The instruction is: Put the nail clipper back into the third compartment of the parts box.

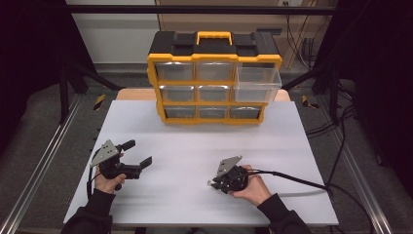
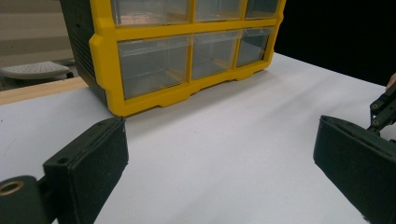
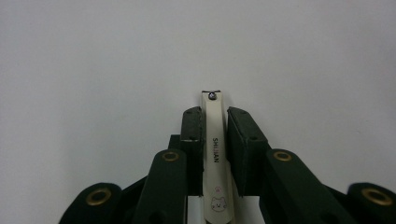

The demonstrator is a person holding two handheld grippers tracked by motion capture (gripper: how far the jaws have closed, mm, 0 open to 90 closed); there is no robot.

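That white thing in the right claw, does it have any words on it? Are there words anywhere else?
"SHUJAN": printed in dark letters along the white nail clipper, which sits between the pads of the right claw.
A small cartoon animal face below it on the nail clipper: a picture, no letters.
Yellow drawer organizer: no readable label or number.

left gripper [image 2: 219,168] over the white table [image 2: 233,140]
jaws stand wide apart with nothing between; yellow drawer cabinet [image 2: 187,56] ahead, clear drawers closed.
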